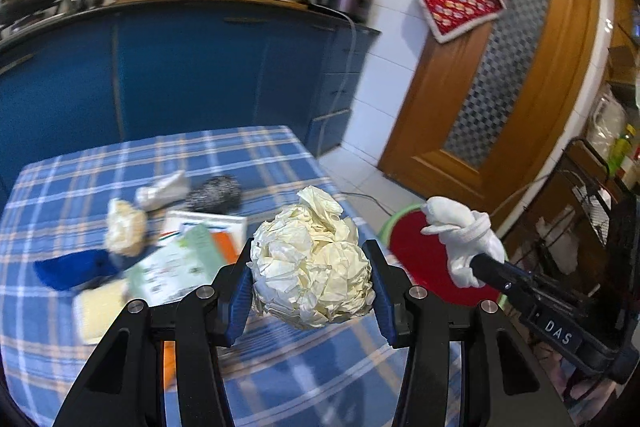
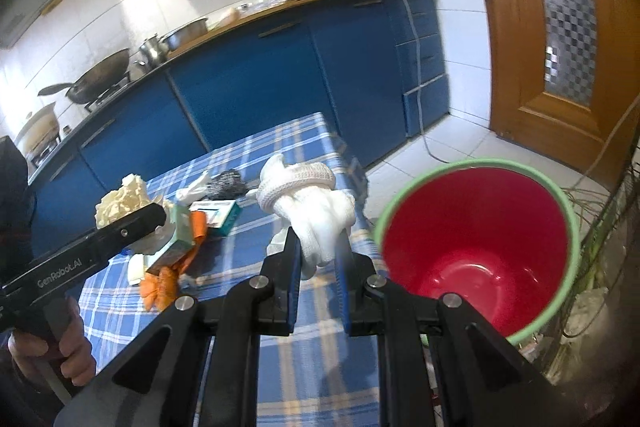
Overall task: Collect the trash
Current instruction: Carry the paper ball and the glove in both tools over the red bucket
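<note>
My left gripper [image 1: 312,267] is shut on a crumpled ball of cream paper [image 1: 312,263] and holds it above the checked table; the ball also shows in the right wrist view [image 2: 120,203]. My right gripper [image 2: 318,247] is shut on a white glove [image 2: 316,211], also seen in the left wrist view [image 1: 464,239], held near the table's right edge. A red bin with a green rim [image 2: 476,247] stands on the floor just right of the table, seemingly empty; it also shows in the left wrist view [image 1: 420,259].
On the blue checked tablecloth [image 1: 80,359] lie a second paper wad [image 1: 124,227], a steel scourer [image 1: 216,193], a white wrapper [image 1: 160,189], a blue cloth [image 1: 72,267], leaflets and a box [image 1: 188,259], and orange peel [image 2: 160,283]. Blue cabinets stand behind, a wooden door [image 1: 500,87] and a wire rack at right.
</note>
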